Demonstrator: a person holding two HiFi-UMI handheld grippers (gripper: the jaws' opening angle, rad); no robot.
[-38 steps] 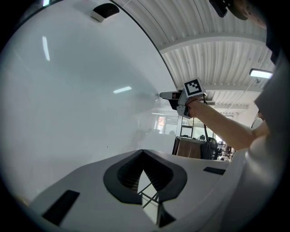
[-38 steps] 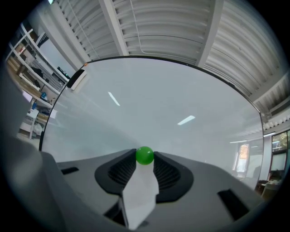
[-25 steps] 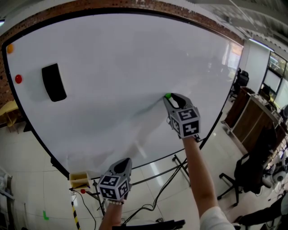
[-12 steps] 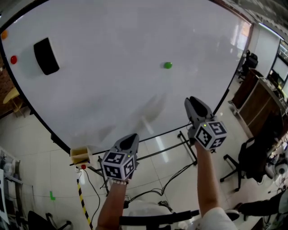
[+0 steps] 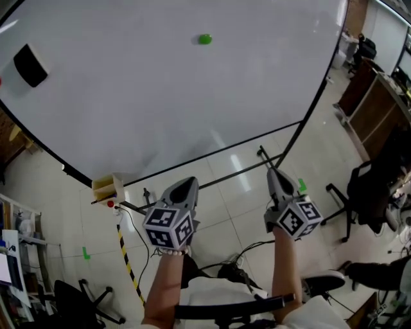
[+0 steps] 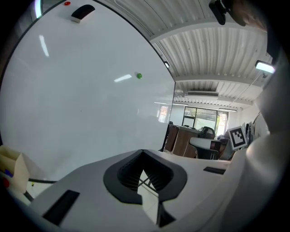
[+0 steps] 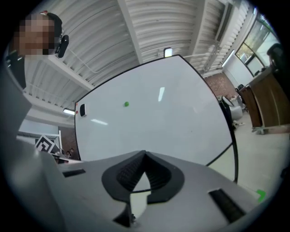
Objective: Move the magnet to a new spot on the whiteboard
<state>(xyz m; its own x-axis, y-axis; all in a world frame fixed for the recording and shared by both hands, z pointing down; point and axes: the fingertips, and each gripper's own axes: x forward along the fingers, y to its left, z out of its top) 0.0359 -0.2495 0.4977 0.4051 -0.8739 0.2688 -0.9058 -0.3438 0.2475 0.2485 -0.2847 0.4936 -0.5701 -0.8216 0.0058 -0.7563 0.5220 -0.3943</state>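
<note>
The right gripper [image 5: 272, 173] has pulled away from the green magnet [image 5: 205, 39], which it was reaching a second ago, and now hangs low beside the left gripper [image 5: 185, 184], below the whiteboard [image 5: 160, 115]. Its jaws are pressed together on nothing, and the left gripper's jaws look the same: closed and empty. The magnet sticks by itself on the upper middle of the board, well apart from both grippers. To me that reads as the move finished and the person stepping back.

Counting up, I see one green magnet, one black eraser [image 5: 30, 65] far off to the left, one small red magnet [image 6: 67, 3] near that eraser, one whiteboard and two grippers.
</note>
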